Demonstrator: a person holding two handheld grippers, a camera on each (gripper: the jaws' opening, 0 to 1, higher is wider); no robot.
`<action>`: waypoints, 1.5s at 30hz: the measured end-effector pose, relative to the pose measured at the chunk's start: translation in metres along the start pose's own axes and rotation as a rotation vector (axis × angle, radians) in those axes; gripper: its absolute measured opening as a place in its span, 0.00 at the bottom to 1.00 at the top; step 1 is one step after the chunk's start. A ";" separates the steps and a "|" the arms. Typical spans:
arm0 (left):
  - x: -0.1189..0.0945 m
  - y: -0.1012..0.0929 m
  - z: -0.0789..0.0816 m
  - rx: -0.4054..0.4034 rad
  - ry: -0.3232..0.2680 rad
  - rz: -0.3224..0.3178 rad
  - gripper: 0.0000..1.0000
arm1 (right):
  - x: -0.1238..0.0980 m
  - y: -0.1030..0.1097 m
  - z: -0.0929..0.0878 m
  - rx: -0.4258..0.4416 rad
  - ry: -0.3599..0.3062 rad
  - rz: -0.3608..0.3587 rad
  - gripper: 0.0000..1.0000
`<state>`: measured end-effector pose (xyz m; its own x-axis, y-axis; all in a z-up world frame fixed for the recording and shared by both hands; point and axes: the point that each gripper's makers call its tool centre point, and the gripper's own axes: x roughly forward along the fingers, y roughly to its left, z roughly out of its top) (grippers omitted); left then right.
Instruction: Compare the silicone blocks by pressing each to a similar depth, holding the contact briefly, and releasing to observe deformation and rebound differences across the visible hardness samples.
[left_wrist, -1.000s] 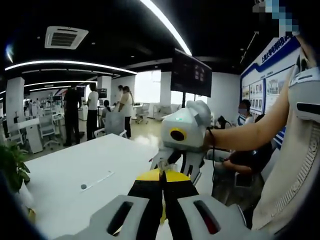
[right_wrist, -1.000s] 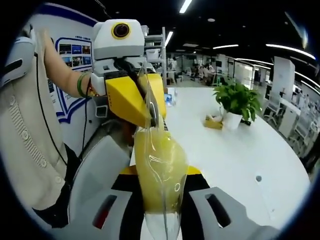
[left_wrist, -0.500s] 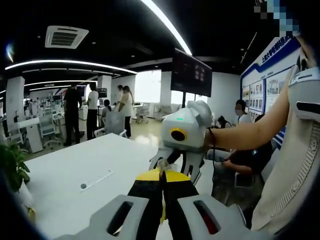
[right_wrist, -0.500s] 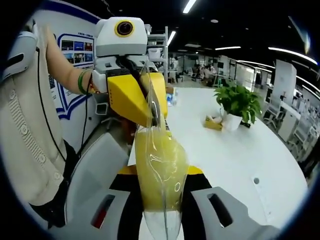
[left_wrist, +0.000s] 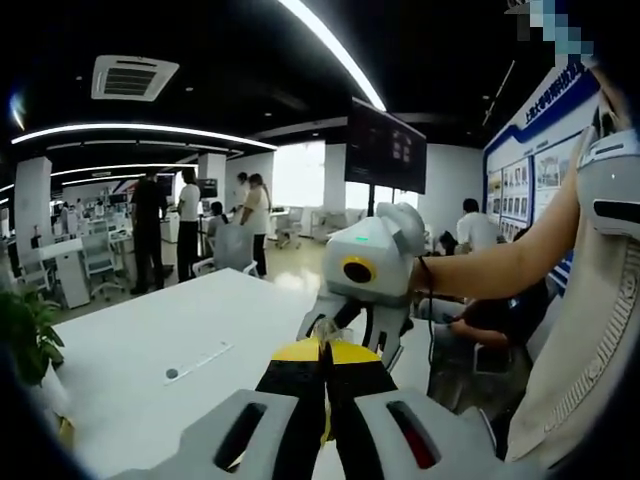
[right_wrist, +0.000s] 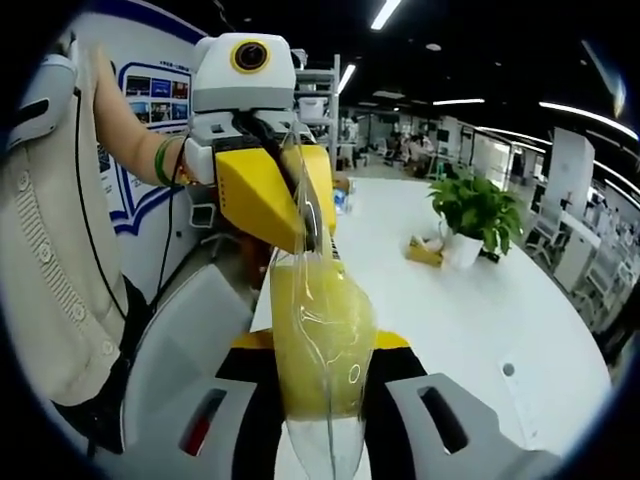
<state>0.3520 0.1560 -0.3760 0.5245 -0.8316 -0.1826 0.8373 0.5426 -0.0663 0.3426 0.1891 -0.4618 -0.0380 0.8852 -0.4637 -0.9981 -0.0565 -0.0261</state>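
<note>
- Table (left_wrist: 130, 350): long, white and glossy. It runs away under both grippers, and in the left gripper view a small dark round spot lies on its top.
- Person (right_wrist: 60, 270): cream knit sleeve with buttons. A bare forearm with a green band at the wrist reaches to the left gripper.
- Wall board (left_wrist: 535, 170): blue-edged, with rows of photo panels and a line of writing along the top that is too small to read.
- Screen (left_wrist: 385, 150): dark, hung from the ceiling beyond the table.
- Left gripper (right_wrist: 305, 240): yellow jaws closed on the upper end of the bag.
- Right gripper (right_wrist: 325, 400): jaws pinched on the lower end of the same bag.
- Bag (right_wrist: 320, 340): clear plastic, upright between the two grippers above the table, with a yellowish lump inside, perhaps a silicone block.
- Plant (right_wrist: 478, 205): green and leafy, in a white pot on the table, with a small tan thing just beside it.
</note>
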 end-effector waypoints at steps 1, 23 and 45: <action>0.000 0.000 0.000 0.001 0.000 0.001 0.00 | 0.001 0.000 0.000 -0.001 -0.001 0.000 0.24; 0.003 0.009 -0.015 -0.104 0.018 0.020 0.00 | 0.008 0.002 -0.014 0.029 -0.003 0.054 0.27; 0.025 0.013 -0.035 -0.237 0.014 0.009 0.00 | -0.012 -0.015 -0.036 0.027 -0.030 -0.106 0.55</action>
<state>0.3711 0.1460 -0.4155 0.5279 -0.8261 -0.1971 0.7726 0.5635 -0.2924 0.3596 0.1625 -0.4873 0.0666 0.8990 -0.4329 -0.9975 0.0503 -0.0490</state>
